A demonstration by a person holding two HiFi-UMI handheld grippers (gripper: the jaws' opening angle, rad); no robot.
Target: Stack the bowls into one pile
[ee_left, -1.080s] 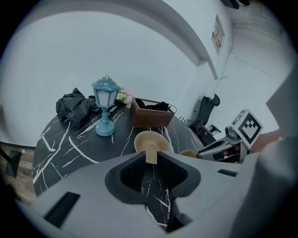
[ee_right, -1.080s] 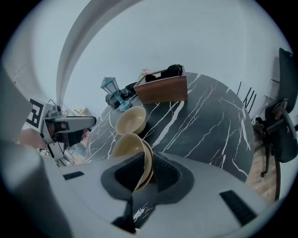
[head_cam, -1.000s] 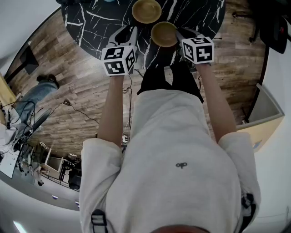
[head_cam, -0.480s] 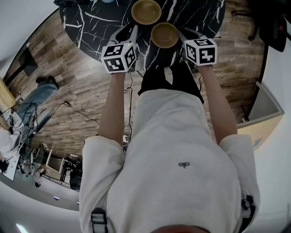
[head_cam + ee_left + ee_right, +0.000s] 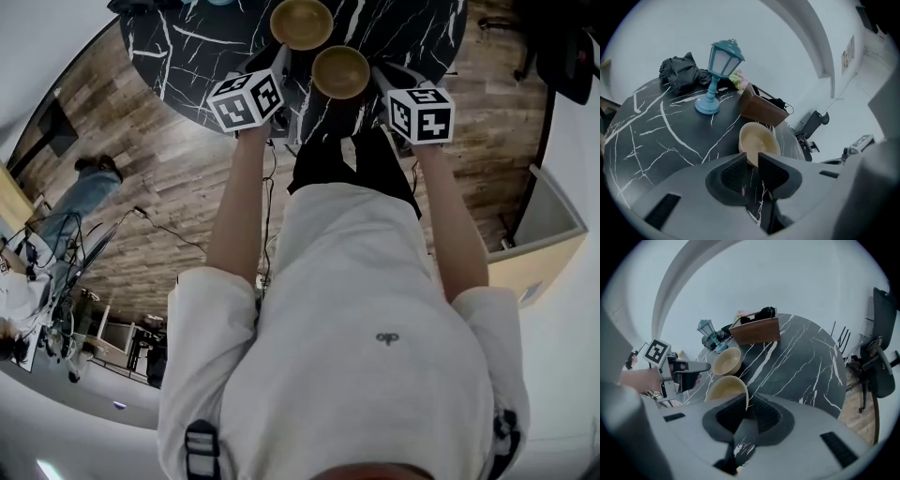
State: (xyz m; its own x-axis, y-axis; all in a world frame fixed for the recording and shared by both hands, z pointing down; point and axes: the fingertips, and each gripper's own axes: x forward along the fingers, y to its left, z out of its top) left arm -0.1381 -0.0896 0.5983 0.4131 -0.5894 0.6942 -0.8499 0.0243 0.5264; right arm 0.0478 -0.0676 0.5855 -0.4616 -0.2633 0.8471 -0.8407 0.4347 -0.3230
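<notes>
Two tan bowls are on the black marble table. The far bowl sits on the tabletop. The near bowl has its rim between the pads of my right gripper, whose jaws have just been closing on it. From the right gripper view, the thin rim of that near bowl runs up through the right gripper. My left gripper hovers at the far bowl's left side. Its jaws stand a narrow gap apart with nothing clamped, and the far bowl lies just beyond the left gripper.
A teal lantern lamp, a brown box and a black bag stand at the table's far side. A black chair is beside the table. Someone sits on the wooden floor at the left.
My left gripper has moved forward and down toward the far bowl and has rolled. The right gripper stays in place on the near bowl.
</notes>
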